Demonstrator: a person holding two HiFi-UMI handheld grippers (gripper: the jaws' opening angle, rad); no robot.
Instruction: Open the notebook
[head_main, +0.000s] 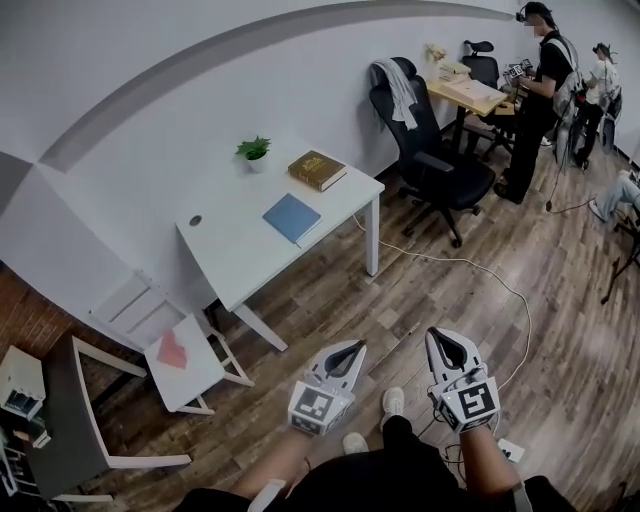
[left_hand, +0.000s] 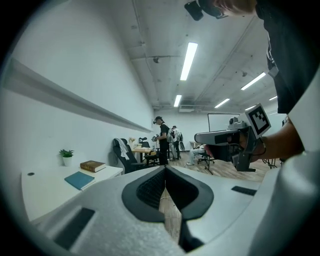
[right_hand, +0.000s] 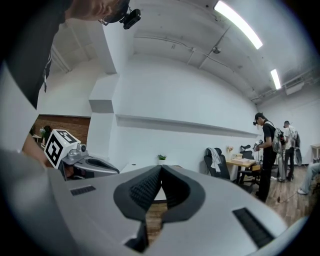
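A closed blue notebook (head_main: 292, 217) lies flat near the front edge of a white table (head_main: 235, 255). The left gripper view also catches the notebook (left_hand: 79, 180), at its lower left. Both grippers hang over the wood floor, well short of the table. My left gripper (head_main: 355, 347) is shut, its tips touching with nothing between them (left_hand: 165, 169). My right gripper (head_main: 443, 335) is beside it, also shut and empty (right_hand: 161, 168). Each gripper view shows the other gripper off to one side.
A brown hardback book (head_main: 317, 170) and a small potted plant (head_main: 254, 152) sit at the table's back. A black office chair (head_main: 430, 150) stands right of the table. A white chair (head_main: 180, 355) holding a red item stands to its left. A cable (head_main: 480, 275) crosses the floor. People stand far right.
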